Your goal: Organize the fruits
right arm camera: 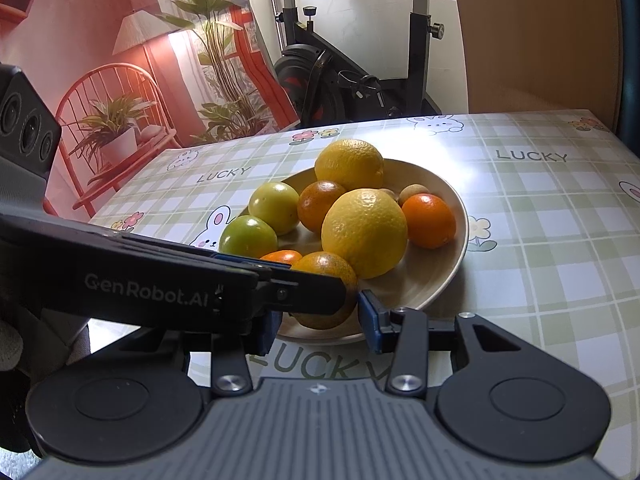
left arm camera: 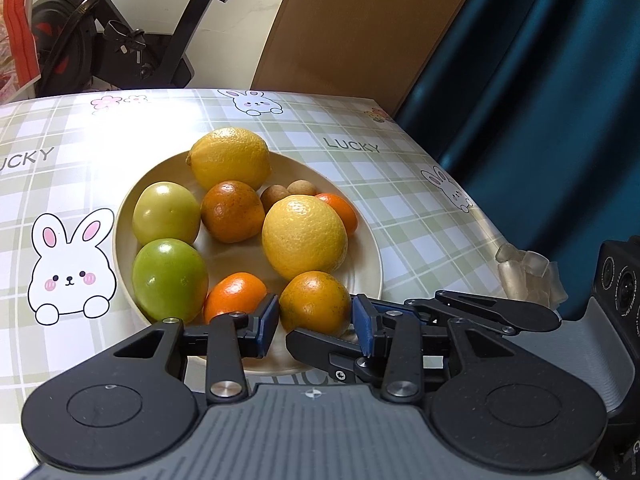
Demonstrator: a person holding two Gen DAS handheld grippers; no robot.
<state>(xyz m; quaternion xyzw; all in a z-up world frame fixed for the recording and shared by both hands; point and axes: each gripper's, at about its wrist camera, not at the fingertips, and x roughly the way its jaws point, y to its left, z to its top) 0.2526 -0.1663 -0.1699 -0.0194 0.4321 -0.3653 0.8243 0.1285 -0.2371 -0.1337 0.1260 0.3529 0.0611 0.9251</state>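
A beige plate (left arm camera: 368, 264) holds two big yellow citrus fruits, two green fruits, several oranges and two small brown fruits. At its near rim lies a dark-speckled orange (left arm camera: 316, 302). My left gripper (left arm camera: 316, 322) is open, its blue pads flanking that orange without visibly pressing on it. My right gripper (right arm camera: 320, 328) is open too, just in front of the same orange (right arm camera: 326, 270). One of its black fingers (left arm camera: 320, 350) crosses under the orange in the left wrist view. In the right wrist view the left gripper's fingers (right arm camera: 300, 290) reach in from the left and cover part of the orange.
The plate (right arm camera: 460, 208) stands on a table with a green checked rabbit cloth (left arm camera: 400, 200). The table edge and a clear corner guard (left arm camera: 528, 276) lie to the right, with a teal curtain (left arm camera: 540, 120) beyond. An exercise bike (right arm camera: 340, 80) stands behind the table.
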